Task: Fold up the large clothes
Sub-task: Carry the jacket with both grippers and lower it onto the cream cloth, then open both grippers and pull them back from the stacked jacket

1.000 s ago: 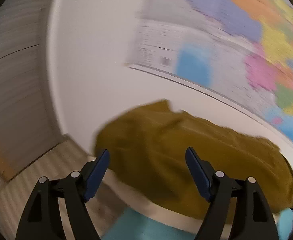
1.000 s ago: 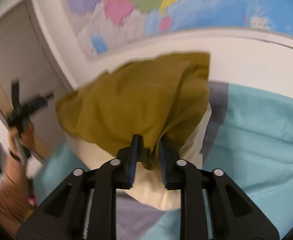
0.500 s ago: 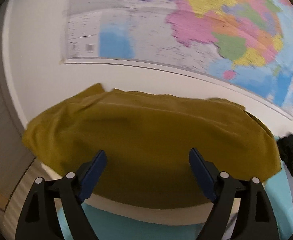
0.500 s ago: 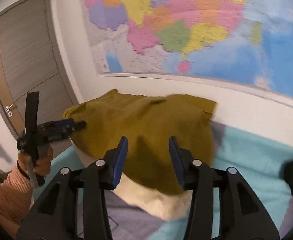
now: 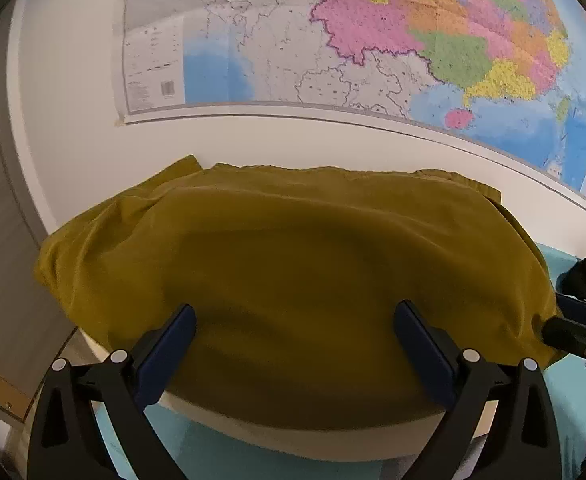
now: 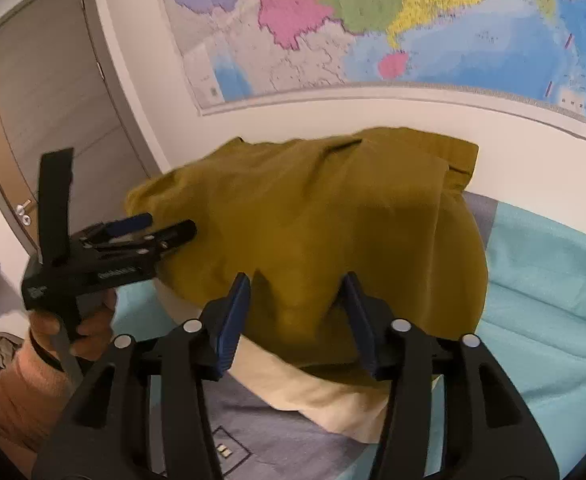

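- A mustard-yellow cloth garment (image 5: 293,264) is seen lying in a rounded heap over a cream pillow (image 6: 313,384), filling the middle of both wrist views, below the coloured wall map (image 5: 373,40).
- The pillow is set on a teal bedsheet (image 6: 545,280), with a grey patterned cover (image 6: 253,432) in the lower centre of the right wrist view.
- The left gripper (image 5: 293,356) is held with its blue-padded jaws spread wide; nothing is caught between them, and the garment is framed between and beyond them.
- The left gripper is also seen from the side at centre left of the right wrist view (image 6: 165,226), its tips at the garment's left edge; whether cloth is touched there cannot be told.
- The right gripper (image 6: 297,320) is held moderately open; garment is seen between the pads, but no pinch is made.
- Progress, as judged: early. The garment is bunched and draped, not spread flat. No clean crease line is visible. Spreading, folding and squaring are judged to remain.
- Hard to make out: the garment type is not identifiable; sleeves, collar and hem are not distinguished. A thicker band at its upper right edge in the right wrist view may be a hem.
- The near edge of the garment is hidden behind the gripper bodies, and the bed edges are cut off by the fisheye rim.
- A dark object (image 5: 585,280) at the right edge of the left wrist view is not identifiable.
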`<state>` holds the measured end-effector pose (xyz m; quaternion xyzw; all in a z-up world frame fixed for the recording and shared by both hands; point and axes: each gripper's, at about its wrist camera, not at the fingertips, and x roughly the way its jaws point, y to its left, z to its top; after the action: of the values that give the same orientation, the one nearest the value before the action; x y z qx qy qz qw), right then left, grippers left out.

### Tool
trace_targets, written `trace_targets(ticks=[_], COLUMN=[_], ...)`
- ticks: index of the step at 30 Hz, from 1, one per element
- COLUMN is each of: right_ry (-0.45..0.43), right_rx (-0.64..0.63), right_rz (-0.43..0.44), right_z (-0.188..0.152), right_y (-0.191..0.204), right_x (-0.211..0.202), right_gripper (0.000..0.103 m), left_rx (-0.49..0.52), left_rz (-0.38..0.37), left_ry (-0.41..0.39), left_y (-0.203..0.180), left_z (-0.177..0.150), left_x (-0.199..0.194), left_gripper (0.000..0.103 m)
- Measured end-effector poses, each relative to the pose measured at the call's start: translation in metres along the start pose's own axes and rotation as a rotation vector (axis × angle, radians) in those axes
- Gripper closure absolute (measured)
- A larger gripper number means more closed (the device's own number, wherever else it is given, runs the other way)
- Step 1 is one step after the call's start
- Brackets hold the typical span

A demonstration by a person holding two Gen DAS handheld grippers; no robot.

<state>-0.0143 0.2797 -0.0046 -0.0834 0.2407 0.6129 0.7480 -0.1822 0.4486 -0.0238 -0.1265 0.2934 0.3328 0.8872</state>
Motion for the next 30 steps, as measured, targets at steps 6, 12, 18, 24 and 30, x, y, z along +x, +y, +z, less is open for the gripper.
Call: trace_targets(ticks=[6, 12, 18, 24, 30], right_ry=[-0.018, -0.024, -0.046, -0.053, -0.063], right_rx=[-0.028, -0.042, -0.049, -0.048, -0.043], right_rz=[-0.004, -0.029, -0.038, -0.049, -0.049], right_z=[-0.006, -0.009, -0.011, -0.014, -0.023], right_y=[0.009, 0.014, 0.017, 0.019, 0.021], right_x=[-0.013, -0.018, -0.029, -0.035, -0.045], right_gripper=[0.047, 0.043, 0.031, 0.025, 0.018], left_rx=[0.029, 0.019, 0.014, 0.037, 0.03], left_rz=[0.017, 0.034, 0.023, -0.044, -0.016], left_ry=[-0.041, -0.043, -0.044, -0.032, -0.027], left_y=[-0.013, -0.019, -0.022, -0.034, -0.043], left_z=[-0.007, -0.012, -0.021, -0.034, -0.044], left_x=[-0.022, -0.031, -0.039, -0.045, -0.051], left_gripper=[0.007, 0.007, 0.007, 0.007, 0.007])
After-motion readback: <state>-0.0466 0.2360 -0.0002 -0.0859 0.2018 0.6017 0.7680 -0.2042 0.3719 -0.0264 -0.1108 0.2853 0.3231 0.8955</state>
